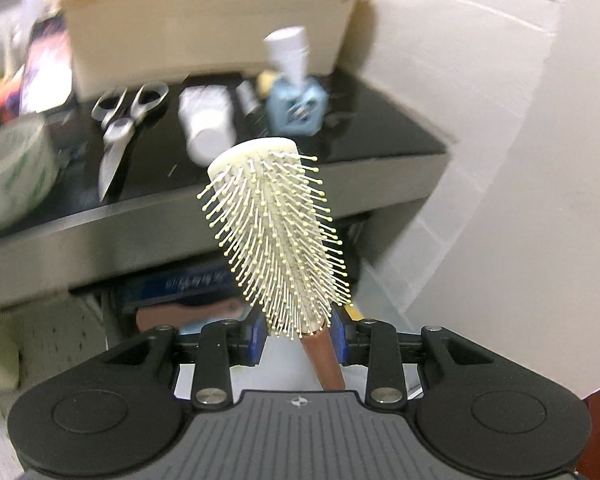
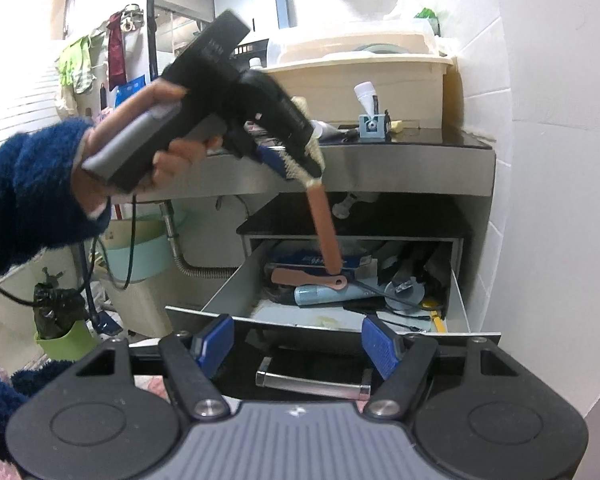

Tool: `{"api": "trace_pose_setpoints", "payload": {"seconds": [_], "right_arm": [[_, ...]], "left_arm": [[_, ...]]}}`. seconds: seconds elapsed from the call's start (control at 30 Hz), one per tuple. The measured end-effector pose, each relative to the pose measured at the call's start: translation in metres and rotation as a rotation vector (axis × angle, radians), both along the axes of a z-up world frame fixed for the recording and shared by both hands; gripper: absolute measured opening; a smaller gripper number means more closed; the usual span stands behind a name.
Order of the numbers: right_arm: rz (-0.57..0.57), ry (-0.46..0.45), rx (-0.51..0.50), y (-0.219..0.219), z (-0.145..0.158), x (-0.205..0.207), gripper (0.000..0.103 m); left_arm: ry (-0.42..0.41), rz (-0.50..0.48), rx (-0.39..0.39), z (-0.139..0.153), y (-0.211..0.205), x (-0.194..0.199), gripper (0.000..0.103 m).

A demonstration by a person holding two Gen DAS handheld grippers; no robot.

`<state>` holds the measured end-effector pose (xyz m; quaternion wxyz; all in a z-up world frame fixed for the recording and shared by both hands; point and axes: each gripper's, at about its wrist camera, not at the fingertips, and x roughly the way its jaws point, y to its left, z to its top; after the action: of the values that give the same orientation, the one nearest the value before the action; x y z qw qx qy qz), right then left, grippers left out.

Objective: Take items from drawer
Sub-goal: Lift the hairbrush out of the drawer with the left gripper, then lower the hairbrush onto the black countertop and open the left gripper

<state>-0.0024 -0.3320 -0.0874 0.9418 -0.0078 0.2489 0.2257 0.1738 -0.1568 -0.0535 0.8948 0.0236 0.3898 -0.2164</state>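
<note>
Left gripper (image 1: pixel 298 338) is clamped on the brush (image 1: pixel 276 236), blue pads squeezing it right where the bristles meet the brown handle. The bristled head juts up and away from the camera, tilted left, in front of the black counter (image 1: pixel 380 136). From the right wrist view, the brush handle (image 2: pixel 326 232) hangs down in the air above the open drawer (image 2: pixel 456 300), clear of it.

Right gripper (image 2: pixel 298 342) sits with its jaws spread wide, nothing between them, hovering just over the drawer front and its metal pull (image 2: pixel 312 384).

Inside the drawer lies a clutter: a brown spatula (image 2: pixel 308 279) across a pale blue tube (image 2: pixel 324 294), with a blue box (image 2: pixel 312 260) behind them.

Up on the counter: scissors (image 1: pixel 120 128), a roll of tape (image 1: pixel 12 172) at the left edge, a white bottle (image 1: pixel 208 124) on its side, a blue holder (image 1: pixel 296 108), and a cream bin (image 1: pixel 204 36) behind them all.
</note>
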Motion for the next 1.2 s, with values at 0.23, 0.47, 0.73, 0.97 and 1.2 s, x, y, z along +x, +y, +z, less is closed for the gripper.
{"api": "trace_pose_setpoints", "payload": {"seconds": [0.23, 0.47, 0.73, 0.97, 1.2], "right_arm": [[-0.023, -0.026, 0.015, -0.009, 0.005, -0.007, 0.071], [-0.055, -0.043, 0.038, -0.02, 0.005, -0.012, 0.071], [-0.077, -0.034, 0.069, -0.026, 0.001, -0.009, 0.071], [-0.096, -0.026, 0.096, -0.032, -0.002, -0.007, 0.071], [-0.115, -0.017, 0.123, -0.038, -0.005, -0.004, 0.071]], "left_arm": [[-0.005, -0.093, 0.023, 0.052, -0.055, 0.027, 0.032], [0.004, -0.135, 0.104, 0.093, -0.119, 0.073, 0.032], [0.149, -0.084, 0.161, 0.119, -0.166, 0.152, 0.032], [0.261, -0.029, 0.228, 0.101, -0.187, 0.207, 0.032], [0.325, 0.04, 0.277, 0.069, -0.196, 0.237, 0.035]]}}
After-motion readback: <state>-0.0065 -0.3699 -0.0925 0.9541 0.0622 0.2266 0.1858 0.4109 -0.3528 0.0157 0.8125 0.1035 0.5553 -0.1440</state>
